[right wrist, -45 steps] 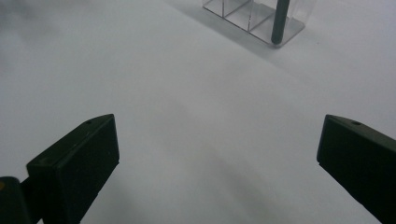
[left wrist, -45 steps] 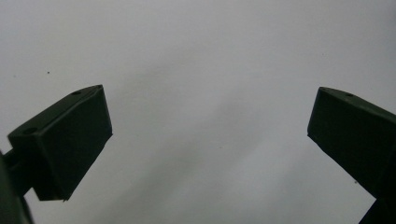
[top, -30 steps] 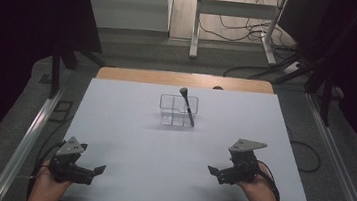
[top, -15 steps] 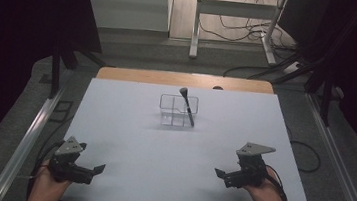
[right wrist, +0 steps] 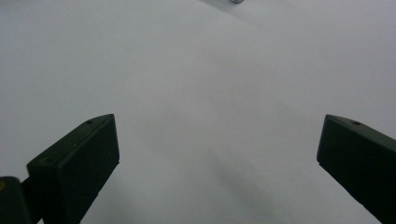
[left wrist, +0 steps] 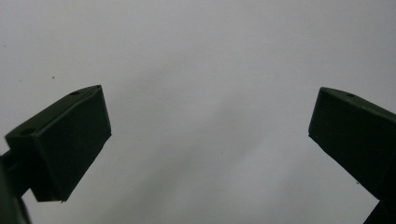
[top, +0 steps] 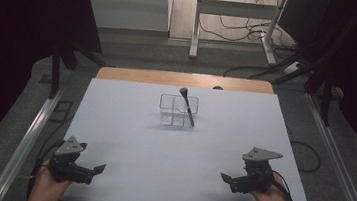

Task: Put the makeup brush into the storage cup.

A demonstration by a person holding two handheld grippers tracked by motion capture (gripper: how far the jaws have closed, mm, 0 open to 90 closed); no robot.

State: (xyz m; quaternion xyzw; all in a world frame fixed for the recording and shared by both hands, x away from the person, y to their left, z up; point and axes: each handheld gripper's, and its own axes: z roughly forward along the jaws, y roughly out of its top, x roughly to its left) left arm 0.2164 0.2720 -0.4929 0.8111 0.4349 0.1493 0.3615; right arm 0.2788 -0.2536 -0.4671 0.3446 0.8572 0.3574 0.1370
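clear box (top: 178,110): far middle of the white table (top: 127,140), a dark brush (top: 187,106) leaning inside
path: bare tabletop between
left gripper (top: 93,169): jaws wide, empty
right gripper (top: 226,178): jaws wide, empty

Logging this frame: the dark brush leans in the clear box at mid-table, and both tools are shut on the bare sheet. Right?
Not quite. Both the left tool and the right tool are open, as each gripper view shows. The dark brush does lean in the clear box.

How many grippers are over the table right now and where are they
2. The left gripper sits at the near left corner of the white table, the right gripper at the near right; both have jaws wide apart and hold nothing.
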